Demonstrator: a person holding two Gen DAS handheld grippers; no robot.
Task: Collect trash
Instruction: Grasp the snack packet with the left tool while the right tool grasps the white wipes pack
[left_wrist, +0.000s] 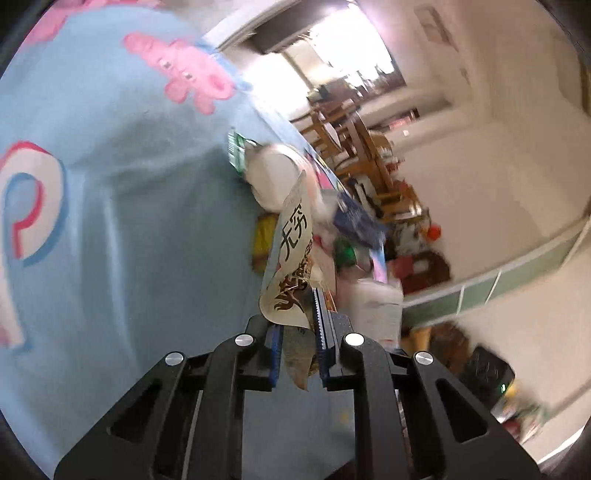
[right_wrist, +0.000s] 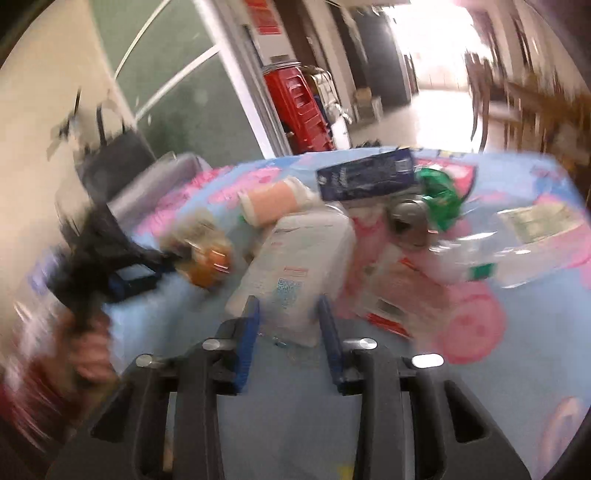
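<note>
Gripping wrapper (left_wrist: 291, 254) in left tool (left_wrist: 297, 321); right tool (right_wrist: 290, 314) apparently empty.

Matt light-blue cloth table cover with pink cartoon prints (left_wrist: 122, 229), glossy cream foil snack wrapper with black lettering (left_wrist: 291, 258), soft white plastic tissue pack (right_wrist: 295, 258), crinkled clear plastic bottle (right_wrist: 517, 254), glossy dark-blue carton (right_wrist: 365, 177), varnished wooden chairs (left_wrist: 354, 147)
</note>
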